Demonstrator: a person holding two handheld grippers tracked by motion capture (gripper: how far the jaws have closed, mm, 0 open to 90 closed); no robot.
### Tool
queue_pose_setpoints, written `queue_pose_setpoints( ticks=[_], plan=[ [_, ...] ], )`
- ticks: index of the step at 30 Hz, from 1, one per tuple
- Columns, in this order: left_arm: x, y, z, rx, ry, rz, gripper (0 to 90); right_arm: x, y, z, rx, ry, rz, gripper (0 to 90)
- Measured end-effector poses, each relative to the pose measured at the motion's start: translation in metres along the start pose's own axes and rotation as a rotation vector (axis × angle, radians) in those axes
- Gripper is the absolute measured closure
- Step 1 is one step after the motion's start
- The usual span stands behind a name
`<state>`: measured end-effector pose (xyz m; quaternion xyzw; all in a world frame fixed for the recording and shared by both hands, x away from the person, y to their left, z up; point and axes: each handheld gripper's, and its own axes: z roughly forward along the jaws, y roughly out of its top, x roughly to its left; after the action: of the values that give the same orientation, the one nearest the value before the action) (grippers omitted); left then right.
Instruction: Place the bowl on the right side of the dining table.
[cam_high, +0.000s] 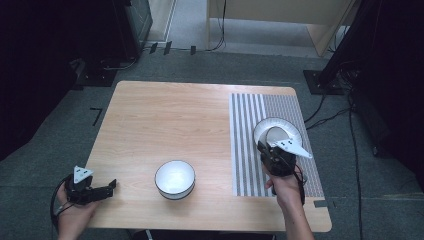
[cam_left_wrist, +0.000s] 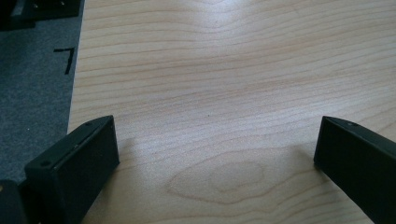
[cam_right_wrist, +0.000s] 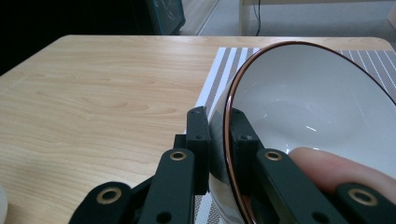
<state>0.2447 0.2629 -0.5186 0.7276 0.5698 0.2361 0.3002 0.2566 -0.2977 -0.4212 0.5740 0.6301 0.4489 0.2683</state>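
A white bowl (cam_high: 277, 132) with a dark rim hangs tilted over the striped placemat (cam_high: 246, 150) at the table's right side. My right gripper (cam_high: 262, 146) is shut on its near rim. In the right gripper view the bowl (cam_right_wrist: 317, 112) has one jaw outside its wall and one inside, and my right gripper (cam_right_wrist: 219, 126) pinches the brown rim. A second white bowl (cam_high: 174, 179) with a dark rim stands upright near the table's front middle. My left gripper (cam_high: 112, 187) rests at the front left corner, open. In the left gripper view its fingers (cam_left_wrist: 88, 149) stand wide apart over bare wood.
The wooden table (cam_high: 165, 125) is bare between the two bowls. Dark stands and cables (cam_high: 330, 110) lie on the grey floor around it. A pale cabinet (cam_high: 280, 15) stands beyond the far edge.
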Motion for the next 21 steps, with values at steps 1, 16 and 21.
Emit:
queue_pose_setpoints(
  ticks=[1, 16, 21],
  plan=[
    [0.000, 0.000, 0.000, 0.000, 0.000, 0.000, 0.0, -0.004, 0.000, 0.002, 0.002, -0.002, 0.008, 83.0],
    [0.000, 0.000, 0.000, 0.000, 0.000, 0.000, 0.0, -0.025, 0.001, 0.021, 0.026, -0.042, 0.013, 83.1],
    [0.000, 0.000, 0.000, 0.001, 0.000, 0.000, 0.0, -0.030, 0.001, 0.024, 0.028, -0.052, 0.014, 83.1]
  ],
)
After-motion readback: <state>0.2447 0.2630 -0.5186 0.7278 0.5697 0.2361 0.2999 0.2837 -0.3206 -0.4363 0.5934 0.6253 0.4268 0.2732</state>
